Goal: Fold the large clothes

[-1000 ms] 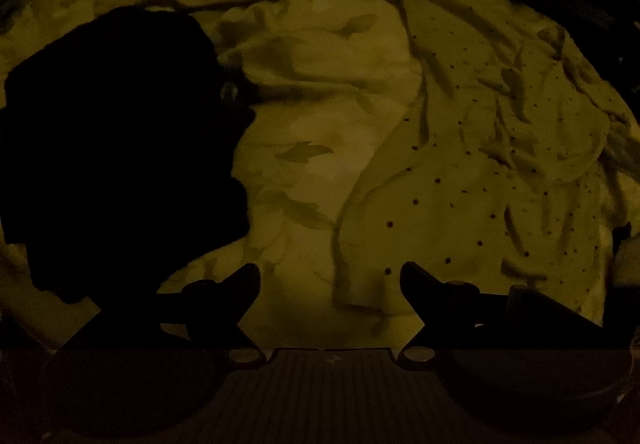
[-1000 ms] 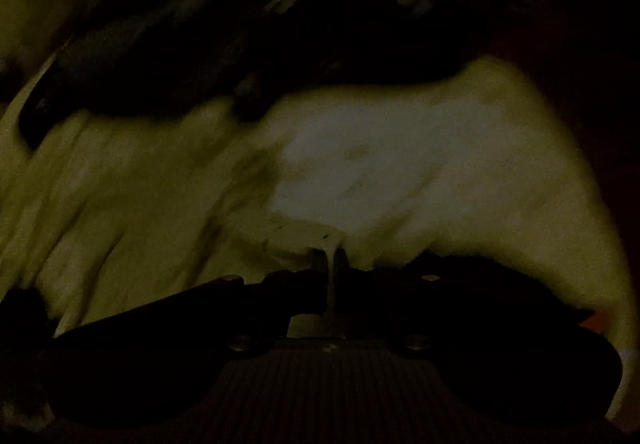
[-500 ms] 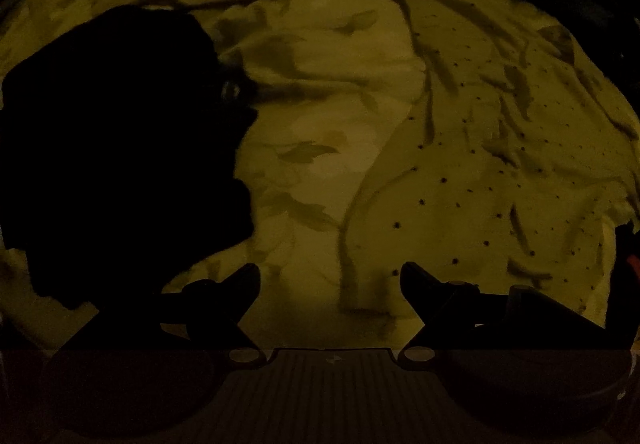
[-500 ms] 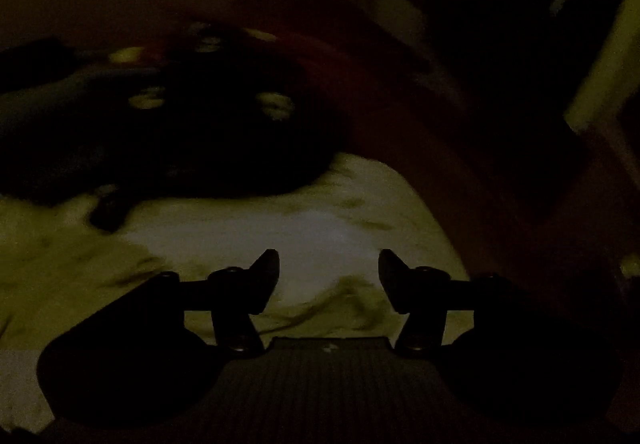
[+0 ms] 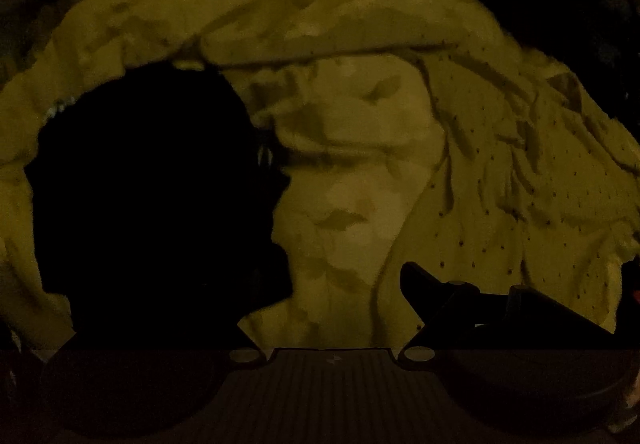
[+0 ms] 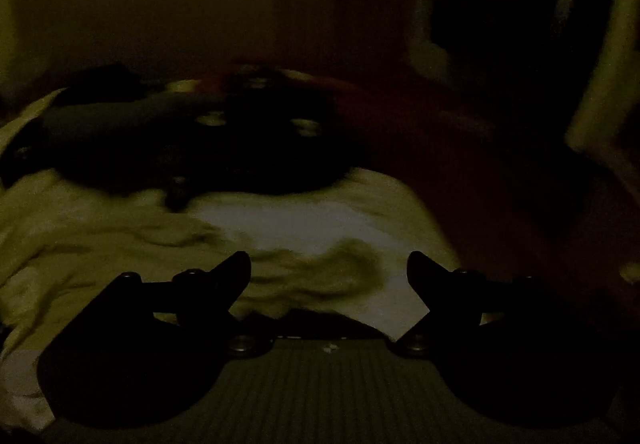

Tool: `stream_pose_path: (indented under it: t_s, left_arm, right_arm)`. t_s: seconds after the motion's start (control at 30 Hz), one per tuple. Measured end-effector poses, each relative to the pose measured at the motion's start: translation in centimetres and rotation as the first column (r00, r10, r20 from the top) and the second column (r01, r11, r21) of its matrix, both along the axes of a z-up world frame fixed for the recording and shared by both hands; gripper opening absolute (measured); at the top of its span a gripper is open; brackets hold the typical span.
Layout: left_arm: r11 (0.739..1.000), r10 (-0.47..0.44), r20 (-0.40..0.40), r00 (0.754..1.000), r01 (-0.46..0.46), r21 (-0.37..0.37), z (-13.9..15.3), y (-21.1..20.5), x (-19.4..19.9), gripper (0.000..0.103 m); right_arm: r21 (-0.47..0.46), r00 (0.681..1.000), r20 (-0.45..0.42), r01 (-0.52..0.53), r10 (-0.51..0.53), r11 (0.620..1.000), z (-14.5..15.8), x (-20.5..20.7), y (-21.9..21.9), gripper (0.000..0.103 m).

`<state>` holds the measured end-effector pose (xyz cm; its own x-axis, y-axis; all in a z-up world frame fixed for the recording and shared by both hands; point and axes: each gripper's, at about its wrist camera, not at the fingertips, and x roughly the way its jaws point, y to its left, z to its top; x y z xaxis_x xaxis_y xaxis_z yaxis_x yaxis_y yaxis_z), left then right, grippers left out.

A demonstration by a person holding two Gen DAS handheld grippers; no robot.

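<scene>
right wrist view shows the right gripper [image 6: 329, 264] with jaws just opened wide and empty above the pale garment [image 6: 304, 228] spread on the bed, while the left gripper [image 5: 332, 276] hangs spread over its dotted cloth [image 5: 520, 212], so next regrasp an edge squarely, i judge.

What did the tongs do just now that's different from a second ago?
The right tongs were pinched shut on a bit of the pale cloth. They have just been opening, let it go and pulled back; nothing is between them now. The left tongs lifted a little above the dotted garment. They stayed open and empty, and the black garment stayed put.
</scene>
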<state>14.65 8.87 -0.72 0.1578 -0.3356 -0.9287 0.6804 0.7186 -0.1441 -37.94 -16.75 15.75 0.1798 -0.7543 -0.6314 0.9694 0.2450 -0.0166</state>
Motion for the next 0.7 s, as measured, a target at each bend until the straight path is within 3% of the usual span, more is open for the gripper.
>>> stream_pose_path:
  t_s: [0.1,0.17,0.23,0.37,0.43,0.53,0.63,0.7]
  left_arm:
    - [0.999,-0.034,0.047,0.998,0.034,-0.005,0.7,-0.9,-0.1,0.103]
    - [0.998,-0.056,0.051,0.997,0.056,-0.011,1.0,-1.3,0.1,0.103]
    - [0.998,-0.066,0.032,0.997,0.067,-0.023,1.2,-1.5,0.3,0.103]
    - [0.998,-0.058,0.011,0.998,0.058,-0.033,1.2,-1.0,0.8,0.103]
    - [0.998,-0.052,-0.005,0.999,0.052,-0.029,0.9,-0.5,1.0,0.103]
    - [0.998,-0.053,-0.024,0.998,0.053,-0.02,0.4,0.4,1.2,0.103]
    - [0.997,-0.065,-0.04,0.997,0.064,-0.03,0.1,1.6,1.1,0.103]
    - [0.997,-0.073,-0.062,0.995,0.071,-0.038,-0.5,2.4,0.9,0.103]
  right_arm:
    - [-0.02,0.993,-0.022,0.112,-0.113,0.993,1.7,-6.8,3.0,0.087]
    - [-0.063,0.976,-0.136,0.164,-0.171,0.984,3.3,-11.2,5.4,0.087]
    - [-0.087,0.947,-0.257,0.175,-0.192,0.981,5.5,-15.4,7.6,0.088]
    - [-0.052,0.932,-0.31,0.183,-0.19,0.982,7.7,-19.2,9.3,0.091]
    - [-0.011,0.953,-0.263,0.157,-0.154,0.988,6.0,-17.3,8.2,0.091]
    - [0.126,0.996,-0.091,0.02,-0.008,0.992,0.6,-10.7,6.1,0.082]
    - [0.232,0.986,0.019,-0.165,0.165,0.959,-5.7,-1.2,5.3,0.073]
    - [0.269,0.967,0.076,-0.255,0.243,0.929,-9.0,4.3,5.3,0.073]
